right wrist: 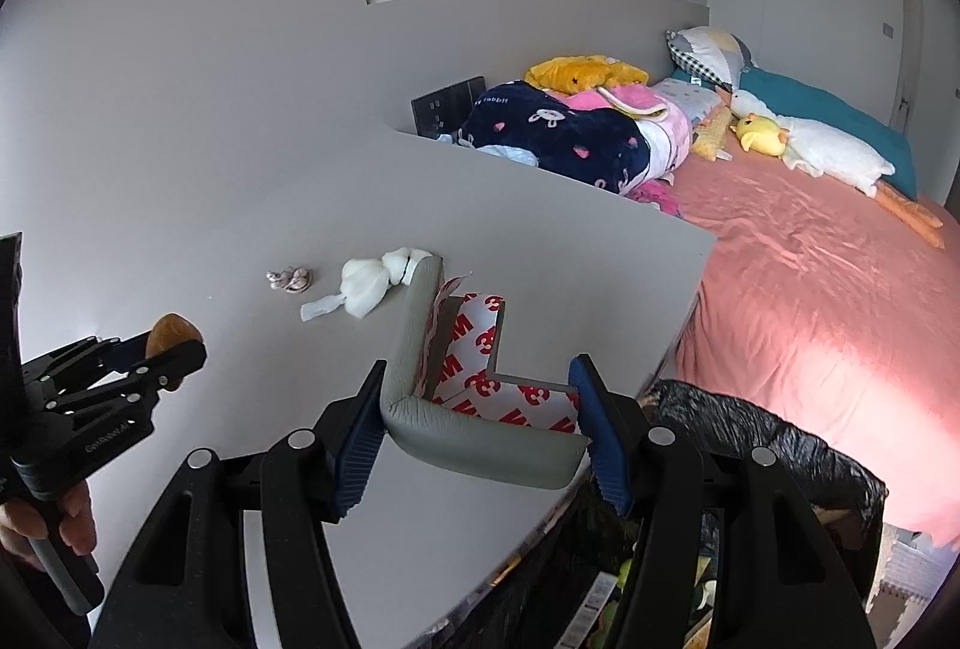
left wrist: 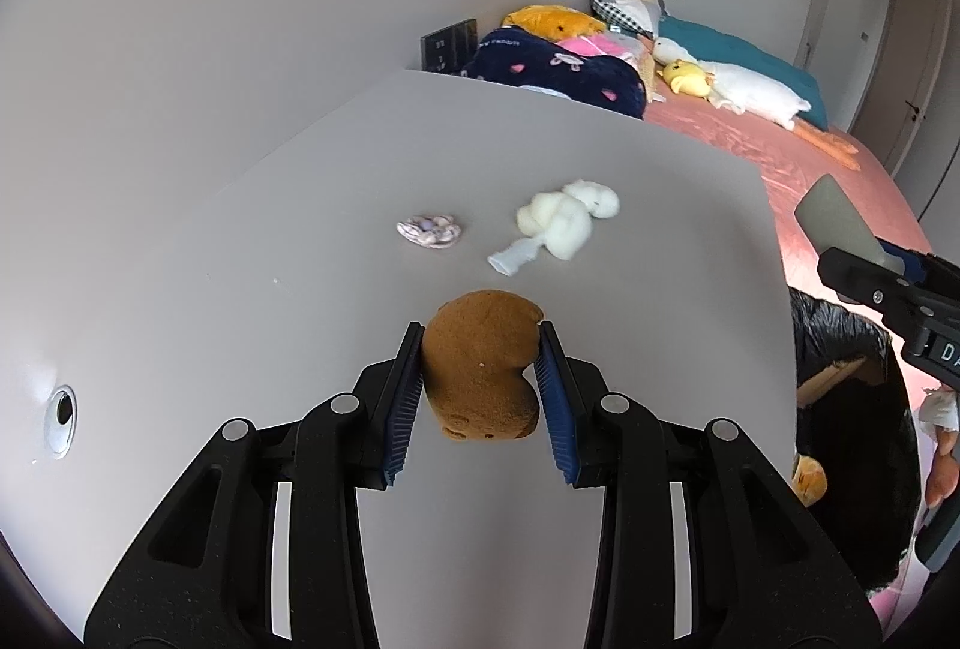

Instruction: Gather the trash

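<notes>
My left gripper (left wrist: 480,343) is shut on a brown spongy piece (left wrist: 483,373) and holds it over the grey table (left wrist: 240,289). It also shows at the left of the right wrist view (right wrist: 180,343). My right gripper (right wrist: 477,379) is shut on a grey L-shaped corner guard (right wrist: 468,433) with red-printed tape backing, held over the table's right edge beside a black trash bag (right wrist: 750,445). On the table lie a white cotton wad (left wrist: 564,220) with a small clear tube, and a crumpled patterned scrap (left wrist: 429,231).
A bed with a pink sheet (right wrist: 810,289) stands to the right of the table, piled with pillows and plush toys (right wrist: 600,127). The trash bag (left wrist: 840,349) hangs at the table's right edge. A cable grommet (left wrist: 61,412) sits in the table at left.
</notes>
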Action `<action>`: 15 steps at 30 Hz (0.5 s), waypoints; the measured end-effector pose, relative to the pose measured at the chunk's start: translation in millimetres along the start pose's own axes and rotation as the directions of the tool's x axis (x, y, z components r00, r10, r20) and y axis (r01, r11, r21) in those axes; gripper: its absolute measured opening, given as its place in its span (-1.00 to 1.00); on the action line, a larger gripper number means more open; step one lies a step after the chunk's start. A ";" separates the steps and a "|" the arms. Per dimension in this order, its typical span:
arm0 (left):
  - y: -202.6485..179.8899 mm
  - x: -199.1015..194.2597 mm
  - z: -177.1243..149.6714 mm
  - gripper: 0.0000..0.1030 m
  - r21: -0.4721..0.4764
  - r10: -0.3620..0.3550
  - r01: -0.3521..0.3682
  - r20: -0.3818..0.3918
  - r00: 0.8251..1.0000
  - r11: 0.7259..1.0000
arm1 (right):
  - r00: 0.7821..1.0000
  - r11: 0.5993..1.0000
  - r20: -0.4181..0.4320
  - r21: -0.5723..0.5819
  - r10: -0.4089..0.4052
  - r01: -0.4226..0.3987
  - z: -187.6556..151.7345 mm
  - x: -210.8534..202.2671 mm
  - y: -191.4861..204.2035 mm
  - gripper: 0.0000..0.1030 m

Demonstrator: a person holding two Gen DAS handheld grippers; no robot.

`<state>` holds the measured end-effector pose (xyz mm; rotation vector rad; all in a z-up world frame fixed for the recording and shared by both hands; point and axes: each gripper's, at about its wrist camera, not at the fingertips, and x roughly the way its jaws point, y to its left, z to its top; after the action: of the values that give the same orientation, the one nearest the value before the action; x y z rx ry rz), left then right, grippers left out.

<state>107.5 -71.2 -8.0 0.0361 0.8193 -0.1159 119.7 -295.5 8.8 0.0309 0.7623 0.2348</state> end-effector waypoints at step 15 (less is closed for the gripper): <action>-46.1 -17.8 -11.8 -0.29 0.051 -0.049 0.048 0.009 0.999 0.998 | 1.000 0.999 0.027 0.036 -0.002 0.001 -29.4 -44.6 -18.3 0.19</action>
<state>81.5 -114.5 -2.5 0.0636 0.8070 -0.1826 72.0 -324.9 15.8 0.0680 0.7394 0.2192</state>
